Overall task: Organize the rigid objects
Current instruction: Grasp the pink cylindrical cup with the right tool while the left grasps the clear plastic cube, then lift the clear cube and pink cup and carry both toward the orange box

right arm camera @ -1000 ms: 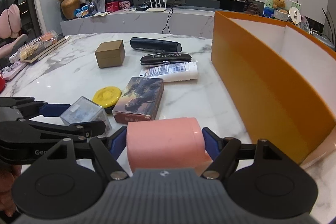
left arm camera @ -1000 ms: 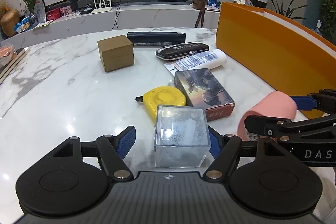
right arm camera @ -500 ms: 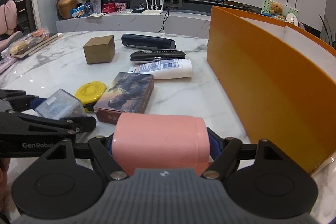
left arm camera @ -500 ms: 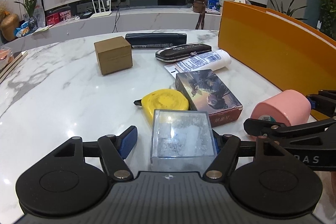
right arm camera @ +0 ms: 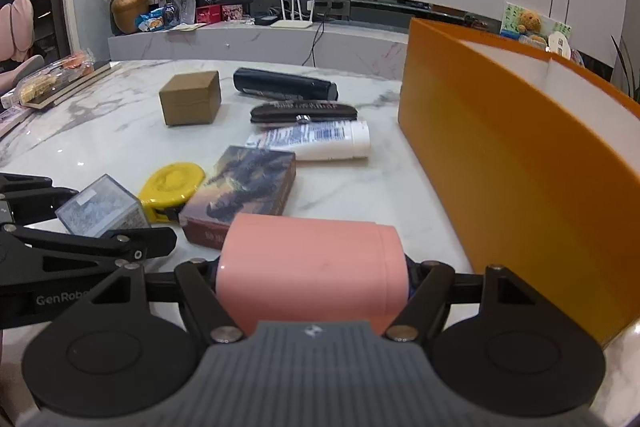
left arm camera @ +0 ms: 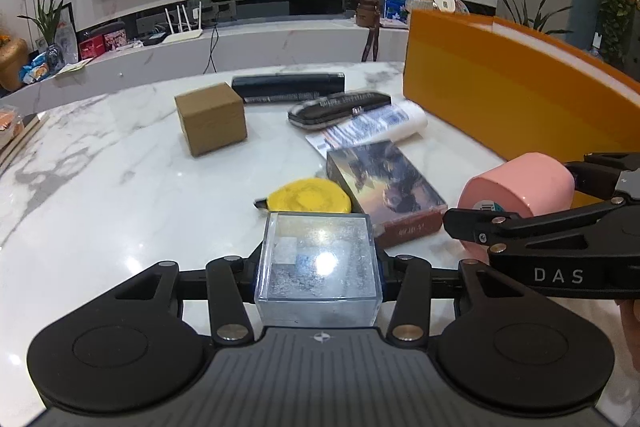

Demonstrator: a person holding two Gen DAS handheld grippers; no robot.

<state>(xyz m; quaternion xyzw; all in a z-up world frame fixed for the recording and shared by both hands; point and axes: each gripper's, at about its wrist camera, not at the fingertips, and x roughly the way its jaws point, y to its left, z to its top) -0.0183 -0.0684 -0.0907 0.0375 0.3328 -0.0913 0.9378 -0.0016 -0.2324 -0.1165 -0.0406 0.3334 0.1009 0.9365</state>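
Note:
My left gripper is shut on a clear plastic cube and holds it above the marble table. The cube also shows in the right wrist view. My right gripper is shut on a pink cylinder, which lies sideways between the fingers. The pink cylinder shows in the left wrist view to the right of the cube. A large orange box with a white inside stands open on the right.
On the table lie a yellow tape measure, a picture-printed box, a white tube, a black glasses case, a long black case and a brown cardboard cube.
Both grippers closed on their objects, the left on the cube, the right on the pink cylinder. Both objects now sit higher and closer to the cameras.

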